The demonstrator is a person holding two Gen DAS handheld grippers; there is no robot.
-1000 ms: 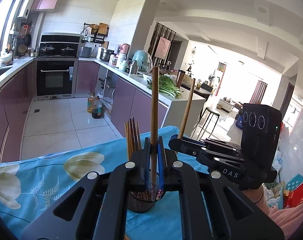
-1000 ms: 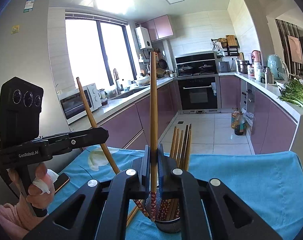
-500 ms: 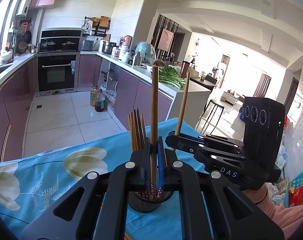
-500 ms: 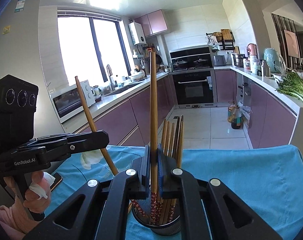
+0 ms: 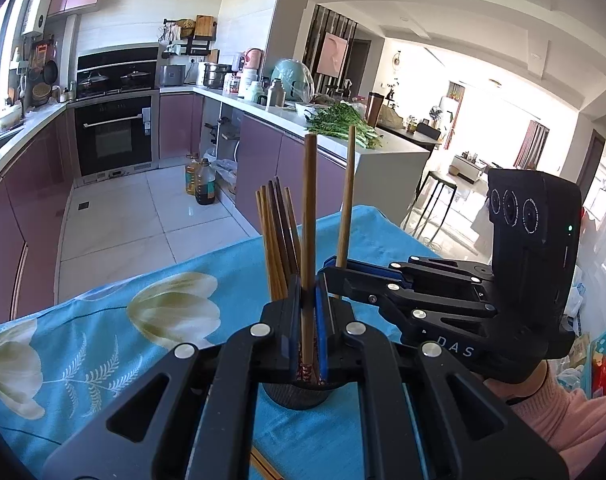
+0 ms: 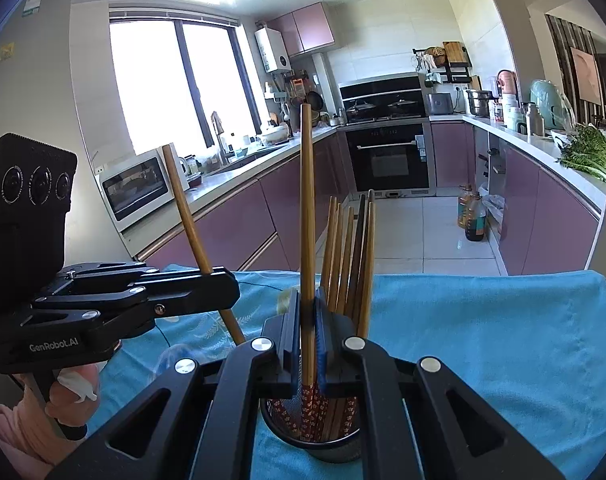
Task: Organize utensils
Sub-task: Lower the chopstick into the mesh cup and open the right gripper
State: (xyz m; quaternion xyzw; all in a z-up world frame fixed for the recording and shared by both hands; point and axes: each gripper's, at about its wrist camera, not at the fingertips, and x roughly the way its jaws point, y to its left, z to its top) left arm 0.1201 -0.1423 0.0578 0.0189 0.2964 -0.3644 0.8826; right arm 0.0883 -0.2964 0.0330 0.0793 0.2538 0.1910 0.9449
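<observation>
Chopsticks: left claw (image 5: 307, 312) pinches one chopstick (image 5: 309, 216) upright; right claw (image 6: 307, 320) pinches another chopstick (image 6: 306, 208) likewise. Both lower ends sit inside black mesh holder (image 6: 335, 446) among a standing chopstick bundle (image 6: 349, 256), near desk's (image 6: 483, 340) front edge.

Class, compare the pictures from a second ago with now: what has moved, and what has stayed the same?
Both tongs, left and right, sank toward the mesh holder, lowering their chopsticks' patterned tips into it. Each stays clamped on its chopstick; nothing was released. The bundled chopsticks stayed standing.
</observation>
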